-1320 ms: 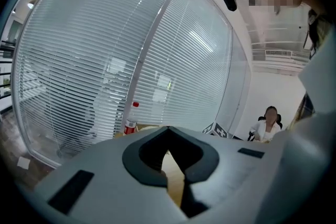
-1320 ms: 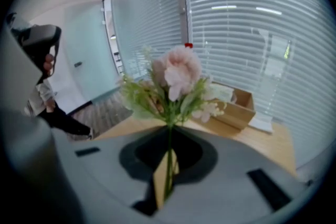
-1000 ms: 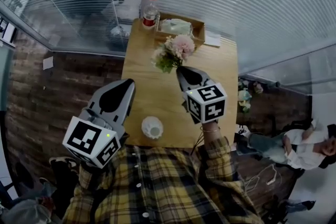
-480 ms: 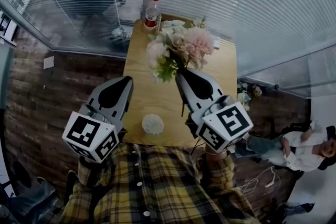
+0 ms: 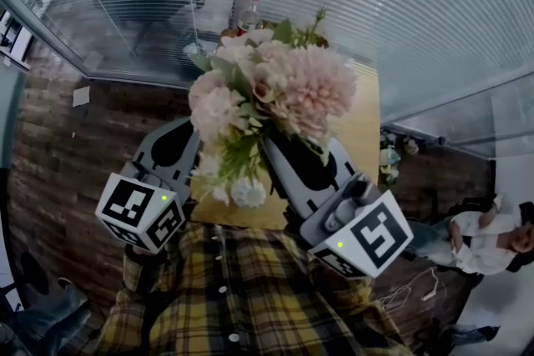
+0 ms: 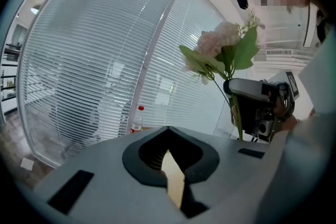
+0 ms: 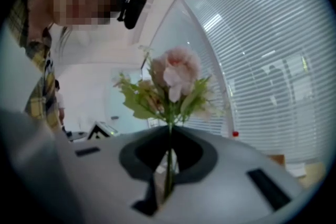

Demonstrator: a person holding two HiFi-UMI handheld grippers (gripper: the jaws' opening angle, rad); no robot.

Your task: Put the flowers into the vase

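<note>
My right gripper (image 5: 279, 147) is shut on the green stems of a bunch of pale pink flowers (image 5: 275, 87), held high and close to the head camera. In the right gripper view the stems (image 7: 169, 165) run up between the closed jaws to the blooms (image 7: 176, 73). A small white vase (image 5: 249, 193) stands on the wooden table (image 5: 363, 121) near its front edge, partly hidden behind the leaves. At the left my left gripper (image 5: 185, 129) is shut with nothing in it; its own view shows the flowers (image 6: 223, 42) and the right gripper (image 6: 252, 89).
A red-capped bottle (image 5: 250, 8) stands at the table's far end against a glass wall with blinds (image 5: 417, 12). A person (image 5: 480, 233) sits low at the right beyond the table. Brick-patterned floor lies at the table's left side.
The right gripper has risen with the flowers from over the table's far half toward the head camera, so they now hide much of the table. The left gripper shifted slightly.
</note>
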